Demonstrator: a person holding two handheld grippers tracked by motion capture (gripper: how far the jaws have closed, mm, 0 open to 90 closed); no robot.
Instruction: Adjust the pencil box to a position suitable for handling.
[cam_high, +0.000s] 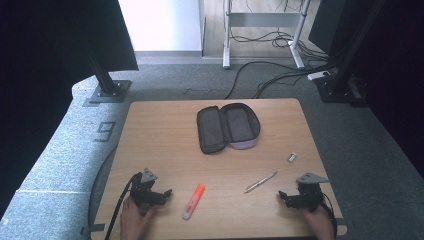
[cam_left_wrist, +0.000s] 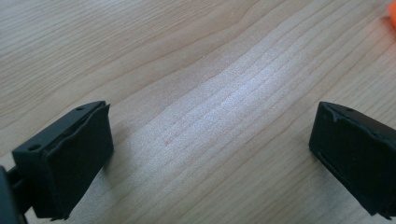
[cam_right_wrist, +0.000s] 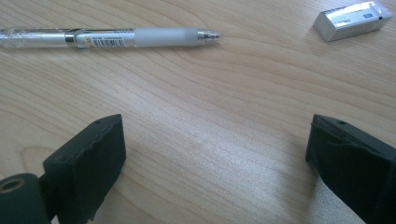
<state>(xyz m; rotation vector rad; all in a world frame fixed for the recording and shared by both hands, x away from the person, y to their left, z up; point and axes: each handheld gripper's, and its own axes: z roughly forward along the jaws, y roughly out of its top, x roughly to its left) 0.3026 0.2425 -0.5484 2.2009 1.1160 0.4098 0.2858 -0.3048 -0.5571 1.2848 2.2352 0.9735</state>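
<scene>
One pen (cam_high: 260, 182) lies on the table (cam_high: 165, 145) just ahead of the right gripper (cam_high: 292, 197), with one small eraser (cam_high: 292, 157) beyond it. One orange highlighter (cam_high: 194, 201) lies beside the left gripper (cam_high: 159, 196); one open pencil case (cam_high: 228, 127) sits farther back, mid-table. Both grippers rest low near the front edge, a hand behind each, jaws spread wide and empty, bare wood between them.

Clear pen (cam_right_wrist: 109, 37) lies across the upper left, small eraser (cam_right_wrist: 352, 19) upper right, black fingers (cam_right_wrist: 86, 170) spread wide over the wooden surface (cam_right_wrist: 219, 130).
</scene>
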